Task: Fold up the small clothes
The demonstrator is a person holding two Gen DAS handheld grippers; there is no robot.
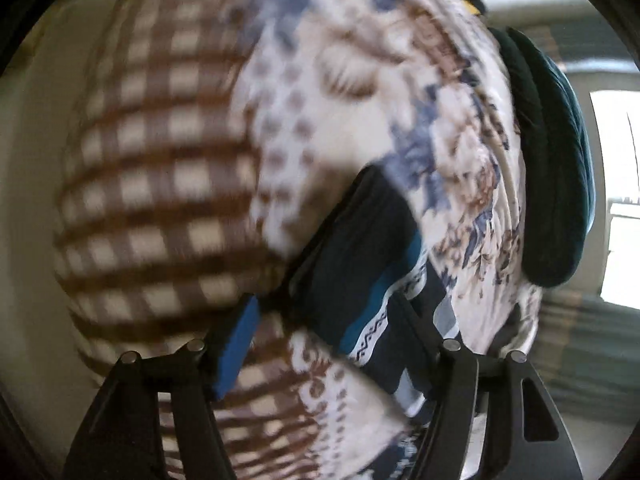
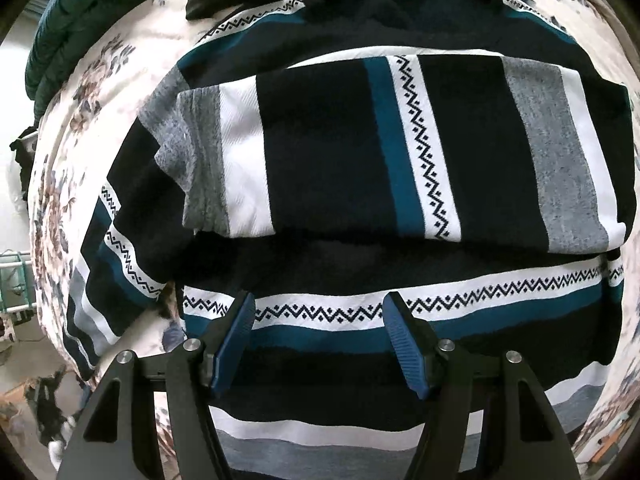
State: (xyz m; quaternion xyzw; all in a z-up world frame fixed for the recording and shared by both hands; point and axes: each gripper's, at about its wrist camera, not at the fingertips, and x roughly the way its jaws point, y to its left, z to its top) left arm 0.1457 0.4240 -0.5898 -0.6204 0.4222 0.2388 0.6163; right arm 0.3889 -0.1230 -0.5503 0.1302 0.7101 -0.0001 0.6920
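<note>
Clearly, a striped sweater (image 2: 400, 152) in navy, teal, white and grey is laid out on a bed covered by a floral bedspread (image 2: 120, 80). In the right wrist view one sleeve is seen folded across the sweater's body, its stripes running upright while the body's zigzag band runs sideways below it. The right tongs (image 2: 318, 316) are held released just above the lower part of the sweater, their blue pads (image 2: 404, 340) spread apart over the zigzag band with nothing between them; whether the pads touch the cloth cannot be told.

In the left wrist view, which is blurred, the left tongs (image 1: 320, 312) are seen near an edge of the same sweater (image 1: 372, 264). One blue pad (image 1: 236, 352) is visible at the left, while the other finger is hidden behind the fabric, so it cannot be told whether the cloth is gripped or the tongs are released. A brown checked cloth (image 1: 160, 184) is seen on the bedspread (image 1: 360, 100) to the left, and a dark green cushion (image 1: 552, 168) lies at the bed's far edge.
</note>
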